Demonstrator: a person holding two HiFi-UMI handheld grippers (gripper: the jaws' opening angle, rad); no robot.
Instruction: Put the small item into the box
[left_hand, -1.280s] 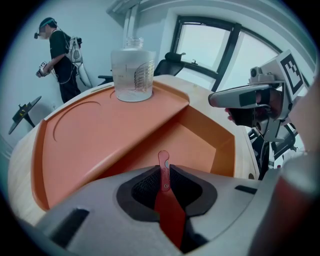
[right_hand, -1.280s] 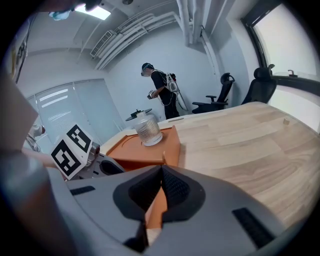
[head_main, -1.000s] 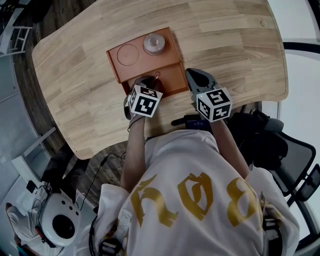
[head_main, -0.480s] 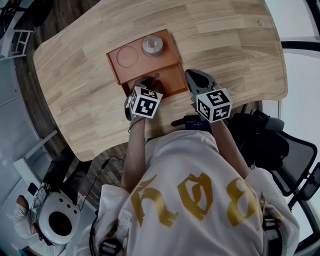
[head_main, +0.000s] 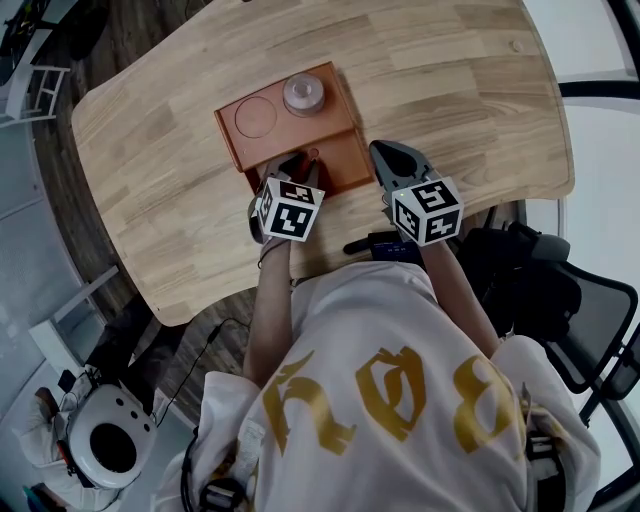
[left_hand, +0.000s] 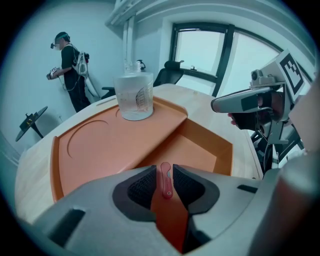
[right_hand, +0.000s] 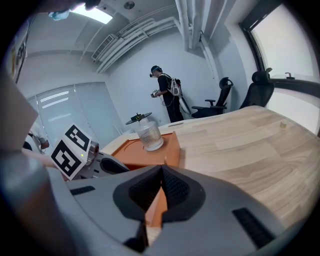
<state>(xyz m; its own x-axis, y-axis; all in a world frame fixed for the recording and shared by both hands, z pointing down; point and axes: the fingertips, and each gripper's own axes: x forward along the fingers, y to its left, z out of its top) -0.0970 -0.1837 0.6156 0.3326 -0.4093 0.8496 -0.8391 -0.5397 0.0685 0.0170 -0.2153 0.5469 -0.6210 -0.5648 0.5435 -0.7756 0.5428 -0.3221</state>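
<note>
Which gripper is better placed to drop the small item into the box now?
Left. The left gripper pinches the small red item at the sunken compartment of the orange box. The right gripper is shut on nothing, off to the box's side.

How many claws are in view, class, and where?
2. The left claw is over the orange box, shut on a small red item; the right claw is shut empty, beside the box over the table.

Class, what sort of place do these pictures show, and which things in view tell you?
Probably an office or lab room: a large wooden table, swivel office chairs by tall windows, and a second person at the back wearing what looks like a headset and backpack rig.
</note>
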